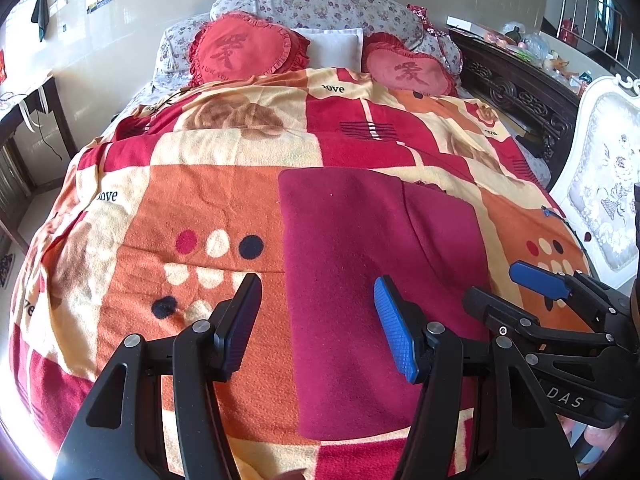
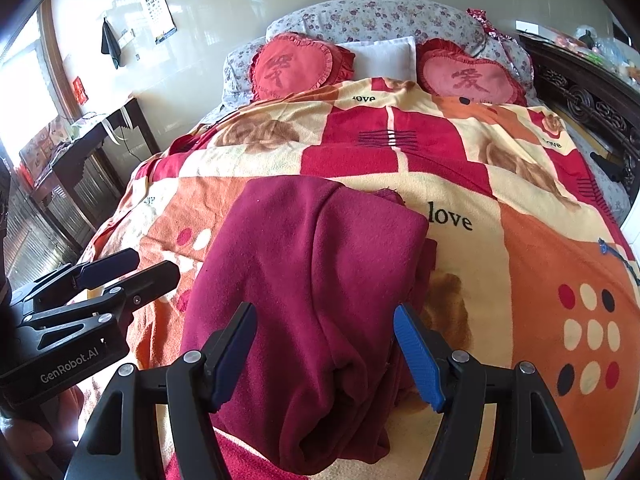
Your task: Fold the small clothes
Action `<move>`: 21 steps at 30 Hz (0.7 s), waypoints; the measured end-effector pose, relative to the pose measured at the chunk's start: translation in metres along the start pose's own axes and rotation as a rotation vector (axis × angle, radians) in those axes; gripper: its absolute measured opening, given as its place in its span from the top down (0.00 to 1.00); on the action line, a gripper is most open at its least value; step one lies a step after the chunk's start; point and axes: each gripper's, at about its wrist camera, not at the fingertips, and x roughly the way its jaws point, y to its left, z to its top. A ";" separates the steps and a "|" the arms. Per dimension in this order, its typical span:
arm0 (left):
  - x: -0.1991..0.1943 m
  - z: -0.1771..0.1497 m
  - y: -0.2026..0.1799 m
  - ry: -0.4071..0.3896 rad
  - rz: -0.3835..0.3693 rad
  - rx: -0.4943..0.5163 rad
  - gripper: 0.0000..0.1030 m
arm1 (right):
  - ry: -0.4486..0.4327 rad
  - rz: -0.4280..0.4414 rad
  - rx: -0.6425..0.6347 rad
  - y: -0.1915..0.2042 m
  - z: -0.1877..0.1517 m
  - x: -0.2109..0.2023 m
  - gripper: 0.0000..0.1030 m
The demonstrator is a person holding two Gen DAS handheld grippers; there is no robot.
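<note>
Hovering over the bed, I have both grippers empty and pointed down at the maroon garment (image 2: 308, 280), which lies across the patterned blanket (image 1: 192, 208) in the lower middle of both views. My left gripper (image 1: 316, 320) has its fingers spread wide, straddling the garment's left edge without touching it. My right gripper (image 2: 326, 354) is equally wide, with cloth showing between the fingers but nothing pinched. I judge the garment is already folded lengthwise into a long panel, one layer overlapping the other, so I'm lined up at the near end, probably to take both corners for a crosswise fold.
</note>
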 end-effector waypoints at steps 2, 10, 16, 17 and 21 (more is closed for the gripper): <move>0.000 0.000 0.001 -0.001 -0.005 -0.004 0.43 | 0.000 0.001 -0.003 0.001 0.000 0.000 0.34; 0.001 0.000 0.003 -0.013 0.004 -0.005 0.43 | 0.009 0.006 0.000 0.001 -0.001 0.003 0.33; 0.002 0.000 0.005 -0.015 0.008 -0.003 0.43 | 0.012 0.007 0.002 0.001 -0.001 0.004 0.33; 0.002 0.000 0.004 -0.017 0.009 -0.003 0.43 | 0.014 0.007 0.003 0.001 -0.001 0.004 0.34; 0.005 0.001 0.005 -0.012 0.009 -0.001 0.43 | 0.014 0.008 0.003 0.001 -0.002 0.005 0.33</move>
